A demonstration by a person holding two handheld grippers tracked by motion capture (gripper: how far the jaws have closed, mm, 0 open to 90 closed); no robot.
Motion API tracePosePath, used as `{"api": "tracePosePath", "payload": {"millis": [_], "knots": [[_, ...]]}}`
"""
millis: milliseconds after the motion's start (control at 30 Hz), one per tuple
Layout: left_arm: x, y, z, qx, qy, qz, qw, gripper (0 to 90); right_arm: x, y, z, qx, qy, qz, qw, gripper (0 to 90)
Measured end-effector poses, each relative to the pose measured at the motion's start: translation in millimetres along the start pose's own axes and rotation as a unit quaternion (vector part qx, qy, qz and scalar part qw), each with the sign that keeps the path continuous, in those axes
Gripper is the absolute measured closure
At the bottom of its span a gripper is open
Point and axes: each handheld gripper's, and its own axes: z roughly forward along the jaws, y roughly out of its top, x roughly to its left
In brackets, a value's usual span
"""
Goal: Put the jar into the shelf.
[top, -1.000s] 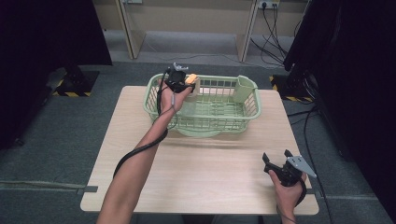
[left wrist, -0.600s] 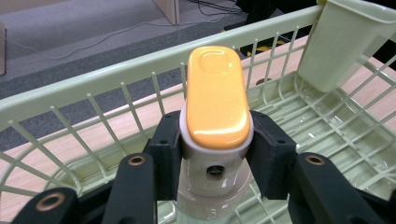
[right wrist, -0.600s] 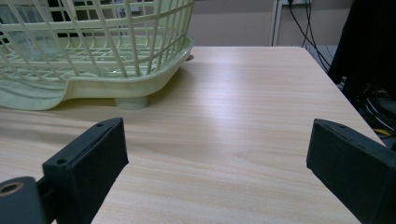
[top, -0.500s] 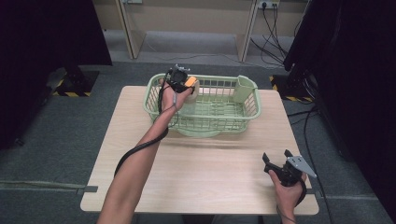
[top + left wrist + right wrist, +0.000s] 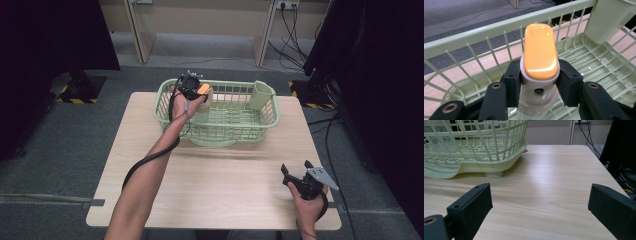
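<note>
A bottle with an orange lid (image 5: 540, 51) and a whitish collar stands upright inside the pale green dish basket (image 5: 265, 120). My left gripper (image 5: 194, 90) is shut on the bottle just under its lid, at the basket's left end; its jaws press the collar from both sides in the left gripper view. The bottle's lower body is hidden behind the jaws. My right gripper (image 5: 296, 169) rests low over the table's front right corner, open, with nothing between its fingers (image 5: 471, 207).
A green cutlery cup (image 5: 262, 95) hangs on the basket's far right corner. The basket stands on feet at the back of the wooden table (image 5: 220, 200). Cables and dark curtains lie beyond the table on the floor.
The left gripper and the bottle have sunk slightly and shifted a little right inside the basket. The right gripper has stayed put.
</note>
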Motion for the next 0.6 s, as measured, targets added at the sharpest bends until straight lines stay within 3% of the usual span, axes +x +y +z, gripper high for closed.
{"api": "tracePosePath", "payload": {"millis": [300, 600], "knots": [[0.9, -5.8, -5.2, 0.018, 0.011, 0.02, 0.9996, 39.3, 0.2, 0.1, 0.1, 0.001, -0.001, -0.001, 1.0, 5.5], [-3.9, -8.9, -16.2, 0.01, 0.034, 0.042, 0.9985, 27.5, 0.5, 0.0, 0.1, 0.001, -0.001, -0.001, 1.0, 5.5]]}}
